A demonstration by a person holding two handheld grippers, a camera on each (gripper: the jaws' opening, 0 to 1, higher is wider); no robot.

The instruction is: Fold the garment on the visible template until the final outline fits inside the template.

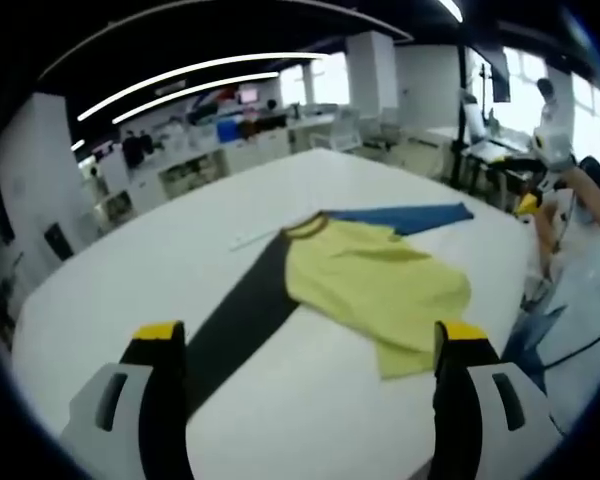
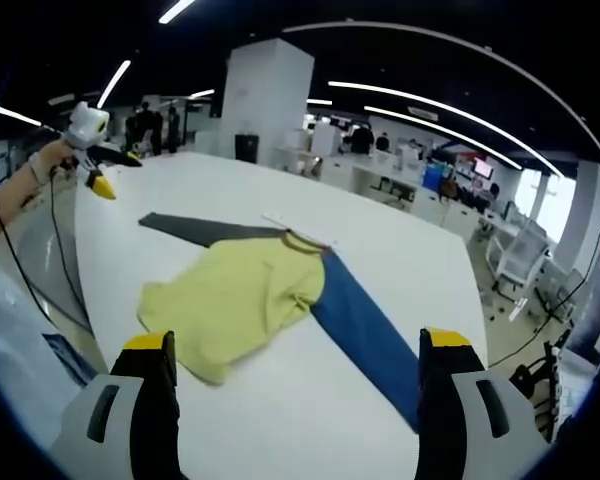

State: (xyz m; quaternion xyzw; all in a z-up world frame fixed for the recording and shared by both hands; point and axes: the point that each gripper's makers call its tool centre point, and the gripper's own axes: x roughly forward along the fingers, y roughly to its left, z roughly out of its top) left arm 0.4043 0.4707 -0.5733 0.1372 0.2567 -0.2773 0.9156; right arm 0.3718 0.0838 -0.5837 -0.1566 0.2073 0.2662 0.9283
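Observation:
A yellow garment [image 1: 375,280] with a brown collar lies crumpled on the white table [image 1: 180,250]. A dark grey strip [image 1: 242,315] runs from the collar toward my left gripper [image 1: 312,338], and a blue strip [image 1: 410,216] runs the other way. The left gripper hangs open above the near table edge, holding nothing. In the right gripper view the yellow garment [image 2: 235,295] lies ahead, with the blue strip [image 2: 365,335] reaching toward my open, empty right gripper [image 2: 300,345] and the grey strip [image 2: 205,230] beyond. I cannot tell whether the strips are sleeves or a template.
A thin white line [image 2: 298,230] lies on the table by the collar. A person's arm holds the other gripper [image 2: 88,135] past the table's far left corner; it appears as a gripper [image 1: 542,160] at the right edge. Desks, chairs and people fill the office behind.

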